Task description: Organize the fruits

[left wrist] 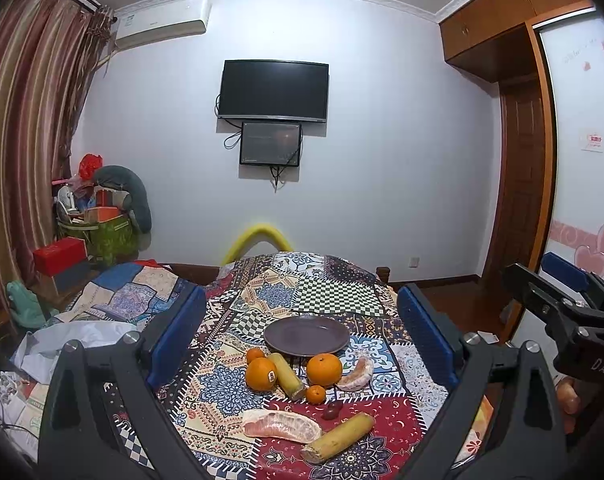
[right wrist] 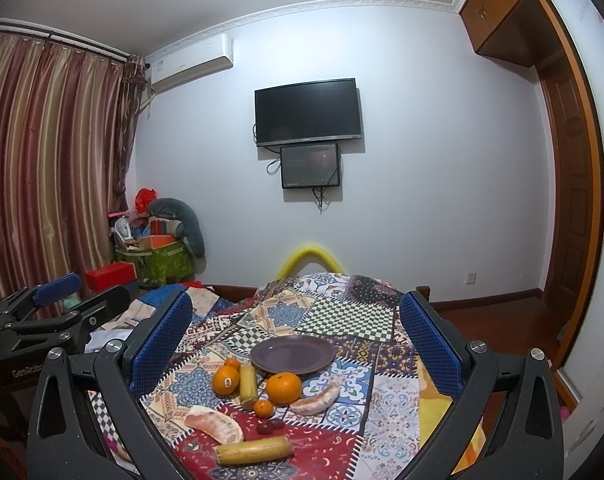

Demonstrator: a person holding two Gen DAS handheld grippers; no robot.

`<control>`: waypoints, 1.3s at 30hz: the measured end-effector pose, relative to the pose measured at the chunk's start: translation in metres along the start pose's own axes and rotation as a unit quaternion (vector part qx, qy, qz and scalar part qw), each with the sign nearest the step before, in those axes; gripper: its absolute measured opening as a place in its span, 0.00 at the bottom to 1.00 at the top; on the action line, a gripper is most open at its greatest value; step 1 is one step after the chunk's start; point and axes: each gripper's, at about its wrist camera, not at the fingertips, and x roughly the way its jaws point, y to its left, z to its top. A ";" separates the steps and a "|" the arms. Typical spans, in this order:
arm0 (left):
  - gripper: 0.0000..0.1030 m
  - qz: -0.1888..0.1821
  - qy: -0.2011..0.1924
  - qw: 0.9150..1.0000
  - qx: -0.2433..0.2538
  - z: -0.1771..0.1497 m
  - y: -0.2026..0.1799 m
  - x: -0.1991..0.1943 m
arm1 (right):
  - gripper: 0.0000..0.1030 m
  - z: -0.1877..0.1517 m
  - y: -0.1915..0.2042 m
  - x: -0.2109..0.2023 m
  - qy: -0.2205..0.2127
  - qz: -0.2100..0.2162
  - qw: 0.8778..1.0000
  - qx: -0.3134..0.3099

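A dark purple plate (left wrist: pixel 306 335) (right wrist: pixel 293 354) lies empty on the patchwork cloth. In front of it lie two large oranges (left wrist: pixel 260 374) (left wrist: pixel 324 369), two small oranges (left wrist: pixel 255 355) (left wrist: pixel 315 394), two yellow banana pieces (left wrist: pixel 287 376) (left wrist: pixel 338 438), two peeled pomelo segments (left wrist: pixel 279 426) (left wrist: pixel 356 374) and dark grapes (left wrist: pixel 331 410). My left gripper (left wrist: pixel 302 336) is open and empty above the fruit. My right gripper (right wrist: pixel 295 352) is open and empty, also held back above the table; it shows at the right edge of the left wrist view (left wrist: pixel 562 300).
The table (left wrist: pixel 334 292) is covered by a patterned cloth. A yellow chair back (left wrist: pixel 257 240) stands behind it. A cluttered bed (left wrist: pixel 81 320) lies to the left, with boxes and bags in the corner. A wardrobe (left wrist: pixel 574 160) stands on the right.
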 end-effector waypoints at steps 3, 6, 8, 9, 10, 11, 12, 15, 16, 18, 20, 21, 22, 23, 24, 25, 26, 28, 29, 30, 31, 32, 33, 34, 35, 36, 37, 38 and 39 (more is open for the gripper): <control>0.95 -0.001 0.002 1.000 0.001 -0.001 0.000 0.000 | 1.00 -0.001 0.001 0.001 0.001 0.000 1.000 0.000; 0.95 0.001 0.008 1.000 0.006 -0.005 0.001 0.005 | 1.00 -0.003 0.001 0.004 0.006 0.002 1.000 0.002; 0.95 0.005 0.016 1.000 0.011 -0.009 0.001 0.010 | 1.00 -0.007 0.000 0.008 0.013 0.001 1.000 0.003; 0.95 0.006 0.020 1.000 0.013 -0.011 0.001 0.013 | 1.00 -0.008 0.000 0.010 0.017 0.000 1.000 0.003; 0.95 0.006 0.026 1.000 0.013 -0.014 0.002 0.016 | 1.00 -0.010 0.000 0.012 0.021 -0.001 1.000 0.003; 0.94 0.006 0.035 0.999 0.012 -0.017 0.003 0.021 | 1.00 -0.014 0.000 0.018 0.031 -0.004 0.999 0.002; 0.94 0.007 0.043 0.999 0.010 -0.020 0.005 0.026 | 1.00 -0.017 -0.003 0.021 0.037 -0.005 0.999 0.002; 0.94 0.013 0.072 0.997 0.001 -0.032 0.013 0.041 | 1.00 -0.028 -0.007 0.034 0.063 -0.004 0.998 0.011; 0.94 0.018 0.086 0.996 -0.002 -0.038 0.017 0.048 | 1.00 -0.031 -0.008 0.037 0.069 -0.001 0.998 0.013; 0.94 0.025 0.109 0.994 -0.005 -0.049 0.024 0.060 | 1.00 -0.039 -0.011 0.045 0.088 0.000 0.996 0.015; 0.94 0.031 0.132 0.991 -0.001 -0.061 0.030 0.071 | 1.00 -0.047 -0.014 0.052 0.108 0.000 0.994 0.011; 0.94 0.034 0.141 0.989 0.000 -0.067 0.033 0.077 | 1.00 -0.055 -0.018 0.058 0.124 -0.001 0.992 0.007; 0.94 0.035 0.152 0.988 0.001 -0.073 0.035 0.083 | 1.00 -0.061 -0.019 0.063 0.136 -0.002 0.991 0.003; 0.94 0.035 0.167 0.985 0.001 -0.080 0.037 0.090 | 1.00 -0.065 -0.021 0.064 0.145 -0.004 0.989 0.002; 0.94 0.033 0.176 0.984 0.000 -0.086 0.040 0.095 | 1.00 -0.073 -0.023 0.071 0.164 -0.003 0.986 0.001; 0.94 0.030 0.188 0.982 -0.001 -0.093 0.043 0.101 | 1.00 -0.080 -0.024 0.077 0.182 0.001 0.983 0.002; 0.94 0.028 0.196 0.980 -0.002 -0.099 0.044 0.105 | 1.00 -0.087 -0.025 0.082 0.199 0.005 0.980 0.002; 0.94 0.025 0.217 0.976 -0.003 -0.113 0.049 0.116 | 1.00 -0.098 -0.025 0.089 0.224 0.007 0.975 -0.001; 0.94 0.024 0.229 0.973 -0.002 -0.121 0.050 0.122 | 1.00 -0.104 -0.024 0.093 0.237 0.007 0.971 -0.005; 0.94 0.025 0.239 0.971 0.000 -0.127 0.051 0.127 | 1.00 -0.112 -0.024 0.097 0.252 0.008 0.968 -0.010; 0.94 0.026 0.248 0.968 0.002 -0.132 0.051 0.130 | 1.00 -0.117 -0.023 0.101 0.262 0.008 0.965 -0.013; 0.94 0.029 0.258 0.966 0.006 -0.139 0.052 0.134 | 1.00 -0.123 -0.023 0.104 0.274 0.005 0.962 -0.014; 0.94 0.030 0.269 0.963 0.009 -0.146 0.052 0.138 | 1.00 -0.128 -0.024 0.106 0.286 0.005 0.958 -0.010; 0.94 0.030 0.276 0.961 0.010 -0.152 0.052 0.142 | 1.00 -0.131 -0.024 0.109 0.293 0.009 0.956 -0.006; 0.94 0.029 0.287 0.957 0.010 -0.159 0.052 0.145 | 1.00 -0.137 -0.023 0.112 0.304 0.013 0.953 -0.003; 0.94 0.028 0.295 0.955 0.009 -0.163 0.053 0.148 | 1.00 -0.140 -0.022 0.113 0.308 0.012 0.951 -0.004; 0.94 0.027 0.304 0.952 0.009 -0.169 0.054 0.152 | 1.00 -0.144 -0.021 0.116 0.311 0.011 0.950 -0.008; 0.94 0.026 0.311 0.950 0.010 -0.174 0.054 0.154 | 1.00 -0.151 -0.018 0.117 0.322 0.012 0.946 -0.019; 0.94 0.026 0.318 0.947 0.011 -0.177 0.054 0.156 | 1.00 -0.155 -0.017 0.121 0.329 0.011 0.944 -0.025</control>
